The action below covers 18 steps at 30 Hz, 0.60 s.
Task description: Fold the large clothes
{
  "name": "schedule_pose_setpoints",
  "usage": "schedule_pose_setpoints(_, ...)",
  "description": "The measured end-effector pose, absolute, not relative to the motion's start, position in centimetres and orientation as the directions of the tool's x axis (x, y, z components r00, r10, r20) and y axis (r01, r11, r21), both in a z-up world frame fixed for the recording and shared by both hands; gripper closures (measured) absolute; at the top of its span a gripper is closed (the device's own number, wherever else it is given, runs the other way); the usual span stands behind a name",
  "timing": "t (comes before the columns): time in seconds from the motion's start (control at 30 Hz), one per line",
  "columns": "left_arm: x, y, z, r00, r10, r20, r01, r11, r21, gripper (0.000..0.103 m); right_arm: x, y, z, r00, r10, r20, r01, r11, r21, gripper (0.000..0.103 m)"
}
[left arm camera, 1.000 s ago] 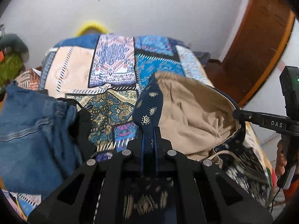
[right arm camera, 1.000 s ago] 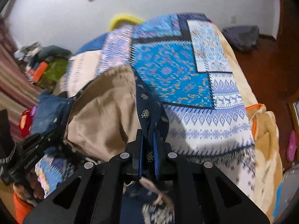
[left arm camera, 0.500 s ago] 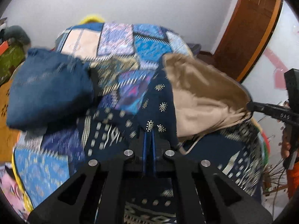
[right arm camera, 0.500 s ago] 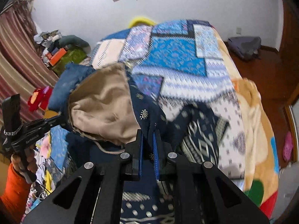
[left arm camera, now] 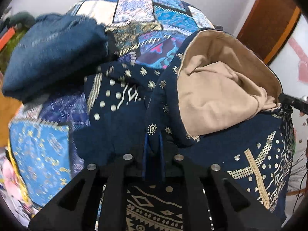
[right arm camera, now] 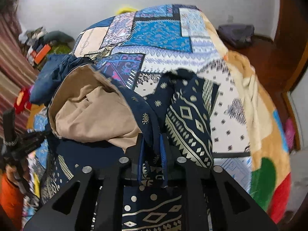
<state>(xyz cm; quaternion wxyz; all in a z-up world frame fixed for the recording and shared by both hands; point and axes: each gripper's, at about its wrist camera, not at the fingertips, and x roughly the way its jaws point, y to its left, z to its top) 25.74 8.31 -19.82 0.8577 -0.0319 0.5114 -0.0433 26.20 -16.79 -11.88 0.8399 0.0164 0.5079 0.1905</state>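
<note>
Navy garment (left arm camera: 123,127) between both opening tools; door (left arm camera: 269,19) perhaps, left view only

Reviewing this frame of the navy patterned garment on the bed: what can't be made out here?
- Left wrist view: the left claw frame hides the navy garment below it, and the folded jeans are motion-blurred.
- Right wrist view: the right claw covers the hem. Both claws are opening with cloth between the fingers; whether the pads still press can't be told.
- The beige lining hides the inside.

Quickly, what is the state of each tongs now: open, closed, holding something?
Left tongs: opening, the navy garment edge between the pads.
Right tongs: opening, the same garment edge between the pads.
</note>
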Motion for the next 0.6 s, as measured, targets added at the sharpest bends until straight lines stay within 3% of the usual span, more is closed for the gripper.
schedule_pose_setpoints(0.07, 25.8, 8.1, -18.7, 0.491, -0.107, -0.864, 0.061, 0.994, -0.089, 0.079, 25.9, -16.1, -11.0, 0.432, 0.324, -0.842, -0.336, 0.924, 0.183, 0.075)
schedule_pose_setpoints(0.13, 26.0, 7.9, -17.0, 0.536, -0.104, -0.838, 0.069, 0.994, -0.079, 0.059, 25.9, -15.8, -10.2, 0.451, 0.332, -0.828, -0.358, 0.917, 0.173, 0.064)
schedule_pose_setpoints(0.17, 26.1, 7.9, -16.4, 0.552, -0.105, -0.827, 0.073, 0.994, -0.078, 0.057, 26.0, -15.5, -9.7, 0.464, 0.341, -0.818, -0.369, 0.913, 0.172, 0.058)
schedule_pose_setpoints(0.37, 29.5, 6.9, -14.4, 0.584, -0.133, -0.801, 0.112, 0.990, -0.083, 0.055, 28.3, -13.2, -8.9, 0.464, 0.376, -0.802, -0.401, 0.897, 0.188, 0.054)
schedule_pose_setpoints(0.6, 34.1, 5.5, -16.8, 0.534, -0.156, -0.831, 0.137, 0.986, -0.096, 0.055, 32.0, -10.9, -12.2, 0.372, 0.382, -0.846, -0.408, 0.886, 0.221, 0.054)
